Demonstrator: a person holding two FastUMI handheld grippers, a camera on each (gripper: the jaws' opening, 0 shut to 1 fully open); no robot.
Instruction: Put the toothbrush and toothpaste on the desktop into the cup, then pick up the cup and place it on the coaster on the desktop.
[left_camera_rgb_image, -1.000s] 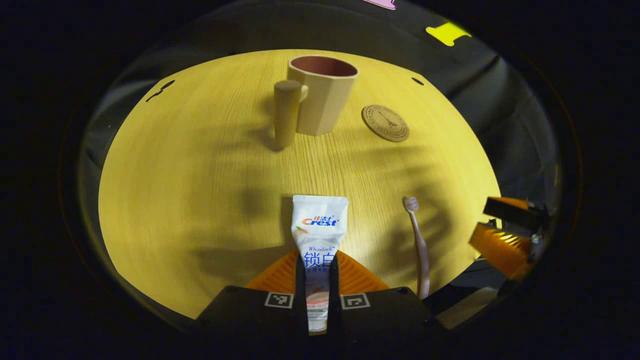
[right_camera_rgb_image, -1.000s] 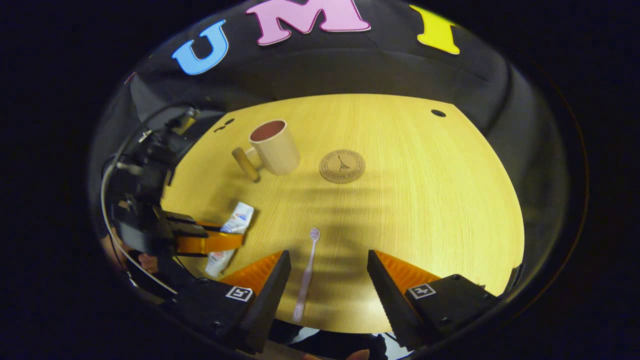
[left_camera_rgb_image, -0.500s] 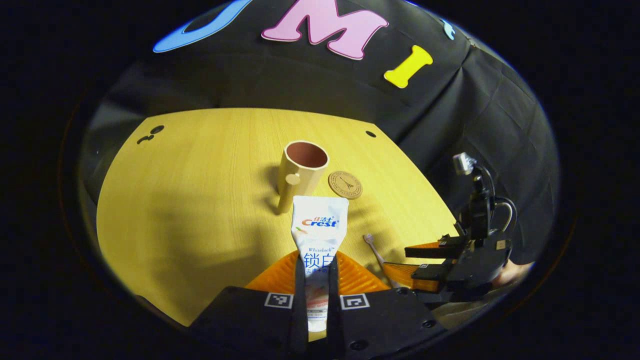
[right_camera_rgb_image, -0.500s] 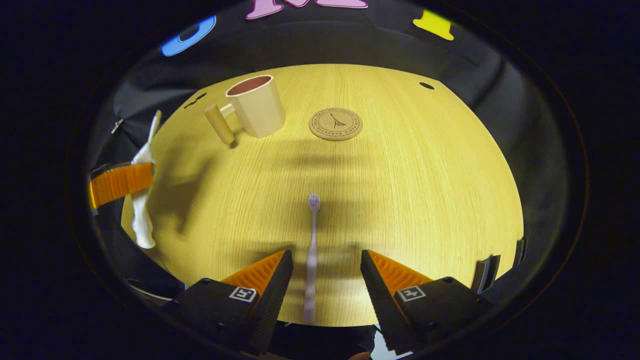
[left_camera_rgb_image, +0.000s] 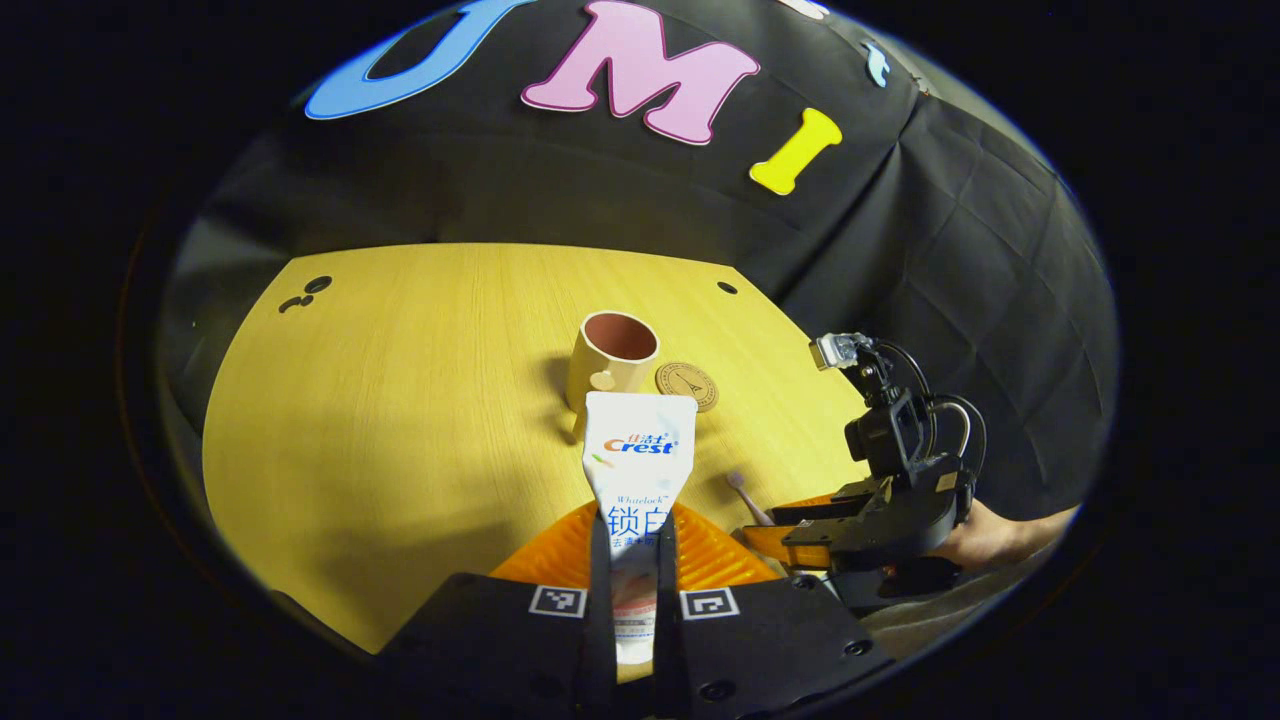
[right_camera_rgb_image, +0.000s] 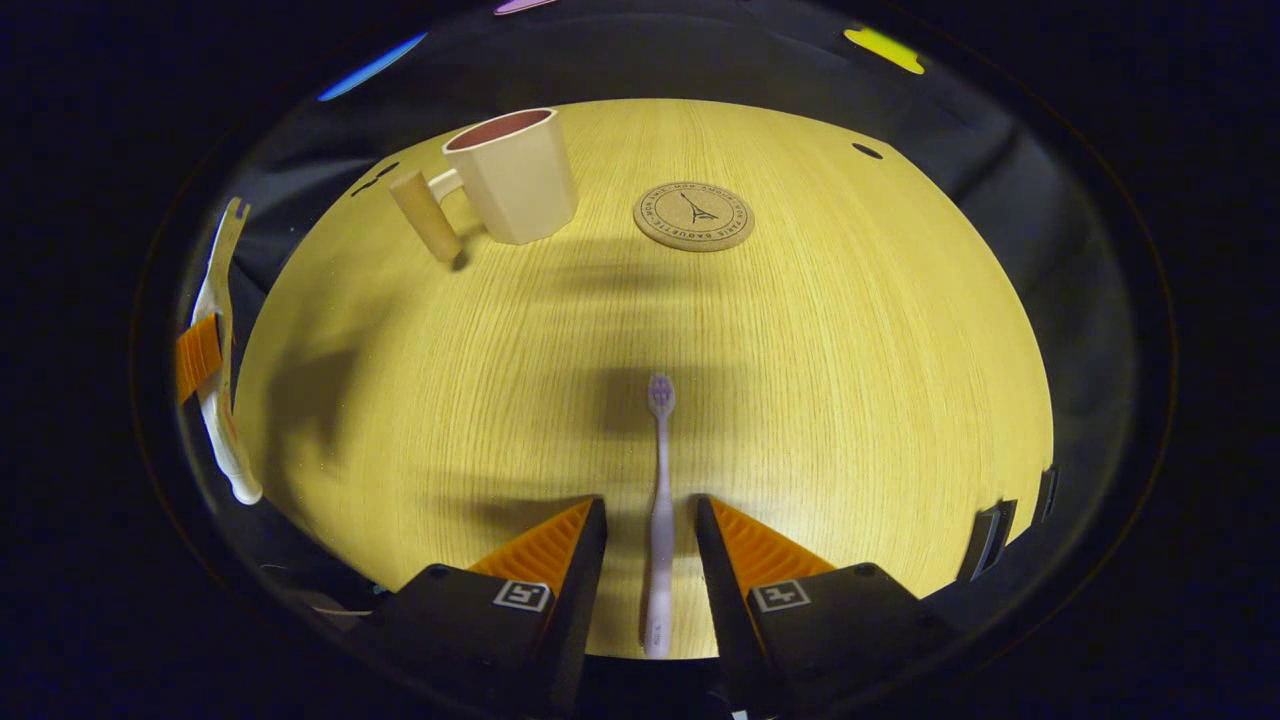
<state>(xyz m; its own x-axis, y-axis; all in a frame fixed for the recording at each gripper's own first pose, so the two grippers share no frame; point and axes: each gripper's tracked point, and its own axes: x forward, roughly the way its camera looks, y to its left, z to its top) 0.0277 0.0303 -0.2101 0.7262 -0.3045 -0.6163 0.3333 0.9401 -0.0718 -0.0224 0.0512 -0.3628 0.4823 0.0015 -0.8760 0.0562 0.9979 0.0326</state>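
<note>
The desktop (right_camera_rgb_image: 850, 400) is a bare wooden top with nothing on it but the task's own things. The cup (right_camera_rgb_image: 515, 175) stands upright near the far edge, left of the middle in the right gripper view, its handle (right_camera_rgb_image: 425, 215) a thick round peg on the left side. It looks rigid and fairly light; that peg is judged the surest place to take it. Just beside it, to the right and apart from it, lies the flat round coaster (right_camera_rgb_image: 693, 215), likely cork and easily nudged.

The toothpaste (left_camera_rgb_image: 638, 470) is held off the desktop by the left gripper (left_camera_rgb_image: 633, 570), whose fingers are pressed on its lower half, flat crimped end forward. A tube of this kind is soft and is expected to give under pressure, so a hold low on the body seems sound.

The toothbrush (right_camera_rgb_image: 659, 500) lies flat near the front edge, bristles toward the cup. It is thin, light, stiff and probably slippery. The right gripper (right_camera_rgb_image: 651, 530) straddles its handle, the fingers narrowly parted and not pressing on it. Nothing stands between either gripper and the cup.
</note>
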